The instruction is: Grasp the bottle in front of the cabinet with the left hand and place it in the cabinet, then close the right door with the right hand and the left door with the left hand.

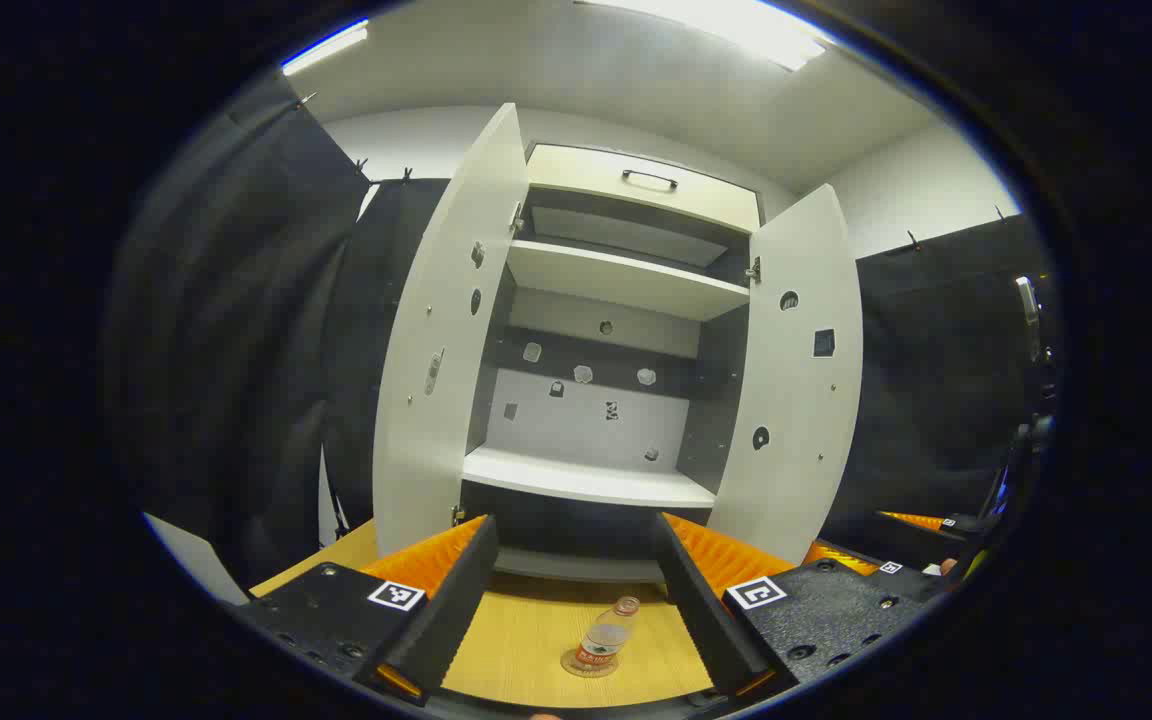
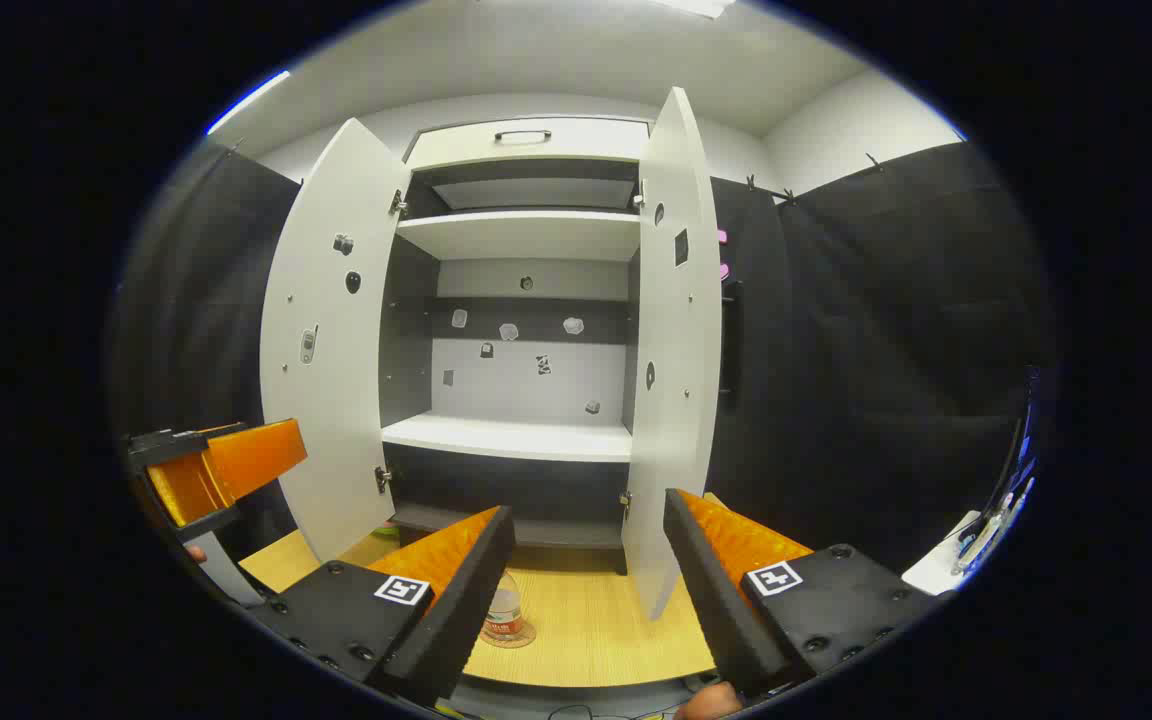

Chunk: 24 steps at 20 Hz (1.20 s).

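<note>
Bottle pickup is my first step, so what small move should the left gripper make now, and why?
Probably ease the left gripper forward and down toward the bottle: its fingers are open, and the bottle stands on the table between them, ungrasped.

Bottle [image 1: 606,636] before open cabinet [image 1: 591,480]

A wooden table [image 1: 526,640] sits under the left gripper [image 1: 576,590]. A small bottle [image 1: 606,635] stands on a round mat [image 1: 586,664], just ahead between its fingers. The cabinet [image 1: 596,480] stands farther ahead.
</note>
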### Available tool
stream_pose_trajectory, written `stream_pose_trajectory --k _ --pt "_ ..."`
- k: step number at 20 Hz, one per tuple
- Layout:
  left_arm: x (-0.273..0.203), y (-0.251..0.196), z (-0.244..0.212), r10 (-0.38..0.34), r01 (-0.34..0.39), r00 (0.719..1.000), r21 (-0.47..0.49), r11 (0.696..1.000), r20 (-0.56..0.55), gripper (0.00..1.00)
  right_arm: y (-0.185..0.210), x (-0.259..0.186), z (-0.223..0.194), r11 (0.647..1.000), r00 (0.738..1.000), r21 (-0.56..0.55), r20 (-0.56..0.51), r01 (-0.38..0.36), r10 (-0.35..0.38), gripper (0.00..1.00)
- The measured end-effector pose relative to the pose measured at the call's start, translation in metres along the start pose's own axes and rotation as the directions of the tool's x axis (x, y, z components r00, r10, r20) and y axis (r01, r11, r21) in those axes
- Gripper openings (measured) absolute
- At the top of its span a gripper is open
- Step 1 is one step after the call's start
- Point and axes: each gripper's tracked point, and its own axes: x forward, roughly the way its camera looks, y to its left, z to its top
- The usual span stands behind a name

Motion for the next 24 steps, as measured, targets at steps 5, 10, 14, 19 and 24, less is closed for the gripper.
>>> stream_pose_trajectory --k 5,10,14,19,24 --pt "0.006 -0.001 -0.001 0.006 -0.006 1.000 -0.007 1.000 0.001 0.94 -0.011 0.001 0.006 0.999 0.999 0.016 0.012 0.031 -0.031 0.99" --pt "0.010 -0.002 -0.006 0.009 -0.009 1.000 0.000 1.000 -0.016 0.94 -0.007 0.004 0.006 0.999 0.999 0.013 0.017 0.031 -0.031 1.00" --pt "0.010 0.000 -0.004 0.013 -0.013 1.000 0.018 1.000 -0.014 0.94 -0.002 0.005 0.004 0.999 1.000 0.031 0.009 0.016 -0.016 0.99" --pt "0.012 -0.008 -0.019 -0.014 0.014 0.999 -0.005 1.000 -0.049 0.94 -0.007 0.006 0.002 0.999 1.000 0.030 0.012 0.029 -0.029 0.99" --pt "0.018 -0.030 -0.054 -0.073 0.076 0.994 0.036 0.996 -0.076 0.95 -0.019 0.004 0.000 0.998 0.998 0.020 0.008 0.058 -0.058 0.99"
